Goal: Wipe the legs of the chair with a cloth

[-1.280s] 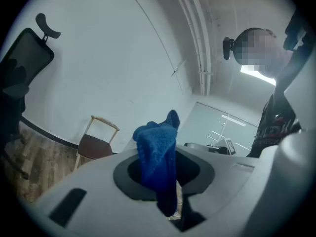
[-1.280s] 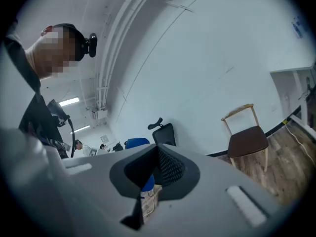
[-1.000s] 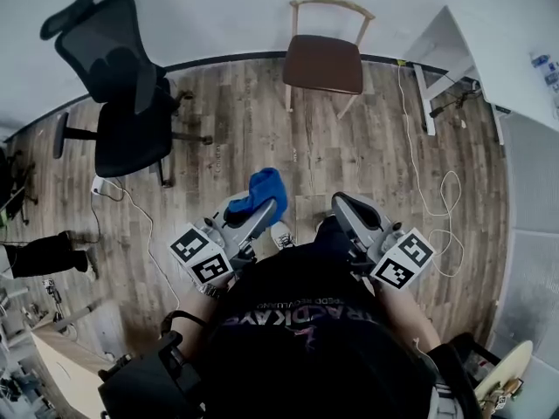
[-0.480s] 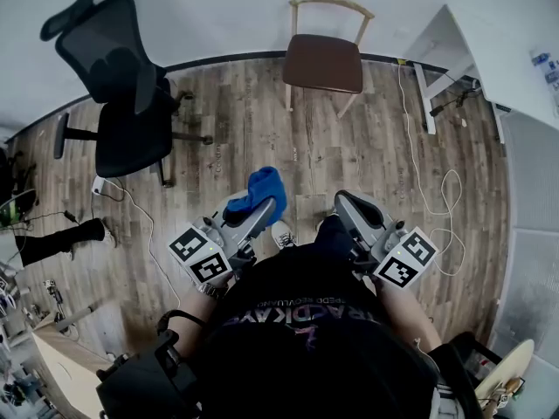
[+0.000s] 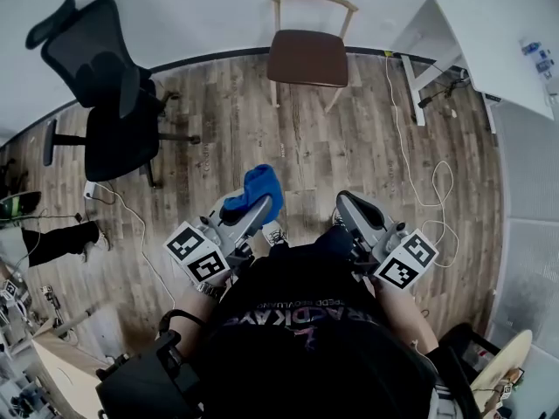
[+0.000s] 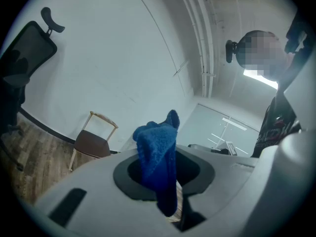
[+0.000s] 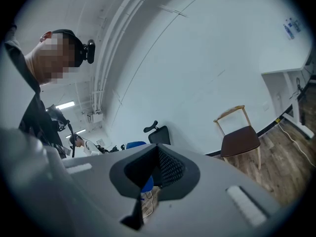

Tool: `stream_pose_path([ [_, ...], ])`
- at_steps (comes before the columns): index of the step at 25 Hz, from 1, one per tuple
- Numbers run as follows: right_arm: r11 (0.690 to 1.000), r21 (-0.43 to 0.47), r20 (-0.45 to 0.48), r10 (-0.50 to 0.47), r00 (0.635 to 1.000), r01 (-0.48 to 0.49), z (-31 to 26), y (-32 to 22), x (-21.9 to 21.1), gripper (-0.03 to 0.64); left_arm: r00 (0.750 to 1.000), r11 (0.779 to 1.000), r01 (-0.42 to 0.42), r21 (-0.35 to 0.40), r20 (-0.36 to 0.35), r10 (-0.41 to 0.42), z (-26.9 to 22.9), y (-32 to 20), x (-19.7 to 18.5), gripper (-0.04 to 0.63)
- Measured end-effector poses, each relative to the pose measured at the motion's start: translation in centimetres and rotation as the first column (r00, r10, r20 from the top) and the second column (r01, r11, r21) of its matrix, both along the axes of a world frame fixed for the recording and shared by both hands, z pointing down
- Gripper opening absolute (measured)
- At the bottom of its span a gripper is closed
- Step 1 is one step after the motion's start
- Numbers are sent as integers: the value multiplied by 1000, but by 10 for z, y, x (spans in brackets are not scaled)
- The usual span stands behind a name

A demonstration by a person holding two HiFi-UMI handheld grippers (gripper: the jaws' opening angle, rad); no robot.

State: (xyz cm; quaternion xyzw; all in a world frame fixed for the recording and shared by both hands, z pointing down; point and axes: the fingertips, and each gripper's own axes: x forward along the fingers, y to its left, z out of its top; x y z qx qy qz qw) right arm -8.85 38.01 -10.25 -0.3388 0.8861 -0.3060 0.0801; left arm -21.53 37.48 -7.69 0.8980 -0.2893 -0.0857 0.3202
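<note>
Two grippers [image 5: 260, 209] [image 5: 343, 202], one blue cloth [image 5: 258, 184]

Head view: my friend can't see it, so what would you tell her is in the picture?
Seen from above, a person holds a blue cloth clamped in the left gripper, while the right gripper is empty. Ahead on the wooden floor stands a wooden chair with a brown seat, and a black office chair stands to its left.
</note>
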Motion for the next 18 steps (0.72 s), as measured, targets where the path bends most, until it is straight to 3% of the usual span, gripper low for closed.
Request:
stream_pose_path([
  [8,998,35,-16,-51,999,52,-12,-17,57,8,997,997,80,-13,13,-80,-5,-14,46,74],
  [18,994,52,8,-92,996,91,-9,-49,184,8,989,989,148,6,14,-148,-10,-39,166,74],
])
